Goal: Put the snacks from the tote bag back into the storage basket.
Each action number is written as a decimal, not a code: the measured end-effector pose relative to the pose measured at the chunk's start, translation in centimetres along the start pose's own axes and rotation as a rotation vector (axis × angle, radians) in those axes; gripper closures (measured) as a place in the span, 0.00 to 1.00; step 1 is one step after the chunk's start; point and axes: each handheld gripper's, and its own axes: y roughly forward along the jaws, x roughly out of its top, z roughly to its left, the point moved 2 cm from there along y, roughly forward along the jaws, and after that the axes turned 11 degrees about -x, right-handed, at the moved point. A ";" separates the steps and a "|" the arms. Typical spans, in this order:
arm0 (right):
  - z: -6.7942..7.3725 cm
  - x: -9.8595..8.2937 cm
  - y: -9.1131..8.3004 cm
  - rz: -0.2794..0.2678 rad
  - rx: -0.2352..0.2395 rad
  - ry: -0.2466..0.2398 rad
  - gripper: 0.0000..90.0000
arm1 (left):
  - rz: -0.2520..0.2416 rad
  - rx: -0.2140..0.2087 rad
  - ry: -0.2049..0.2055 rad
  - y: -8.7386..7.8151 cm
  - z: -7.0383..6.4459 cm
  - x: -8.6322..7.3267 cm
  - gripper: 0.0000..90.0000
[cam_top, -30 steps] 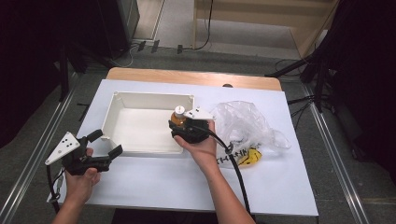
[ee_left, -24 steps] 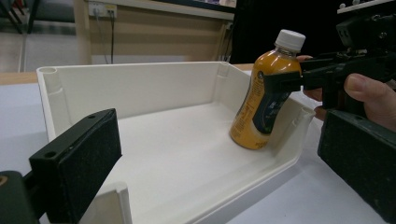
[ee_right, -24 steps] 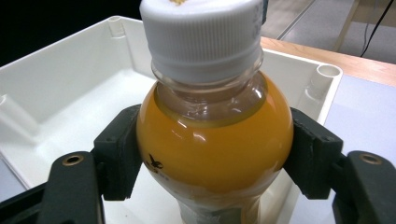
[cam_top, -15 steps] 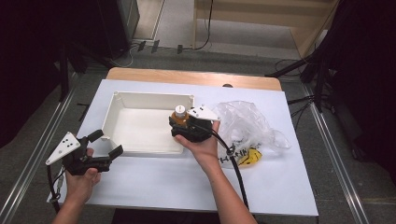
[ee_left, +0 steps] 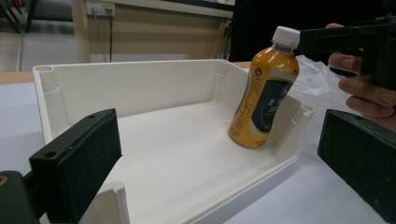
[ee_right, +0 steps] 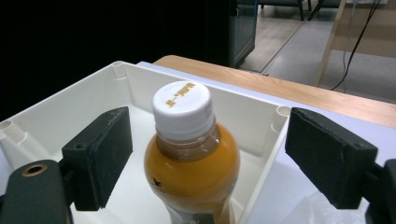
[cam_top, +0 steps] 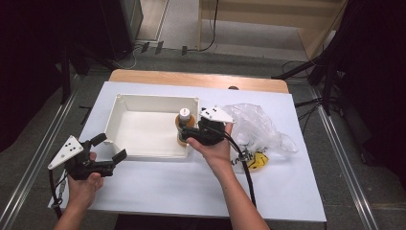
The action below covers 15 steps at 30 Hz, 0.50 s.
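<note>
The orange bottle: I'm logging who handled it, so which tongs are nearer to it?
Right. The right tongs sit open around the orange bottle in the white tray; the left tongs hover open outside the tray's near-left corner.

An orange juice bottle (ee_left: 262,93) with a white screw cap (ee_right: 182,107) and a dark label stands in my white plastic bin (cam_top: 143,139). It sits on the bin floor in the corner nearest my right hand, leaning a little toward the bin's side wall, cap uppermost. The cap is on and bears small orange lettering. The bin itself is rectangular, shallow and open-topped, with the bottle alone inside it.
</note>
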 end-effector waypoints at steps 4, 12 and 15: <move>-0.5 0.1 -0.3 -0.005 -0.006 0.007 0.17 | -0.002 -0.001 0.001 0.0 0.0 0.0 0.00; -1.4 -0.1 -0.9 -0.005 -0.016 0.005 0.18 | -0.003 -0.009 0.013 0.1 -0.1 0.0 0.00; -1.8 -0.4 -1.1 -0.002 -0.022 0.012 0.18 | -0.007 -0.009 0.014 0.1 -0.2 0.0 0.00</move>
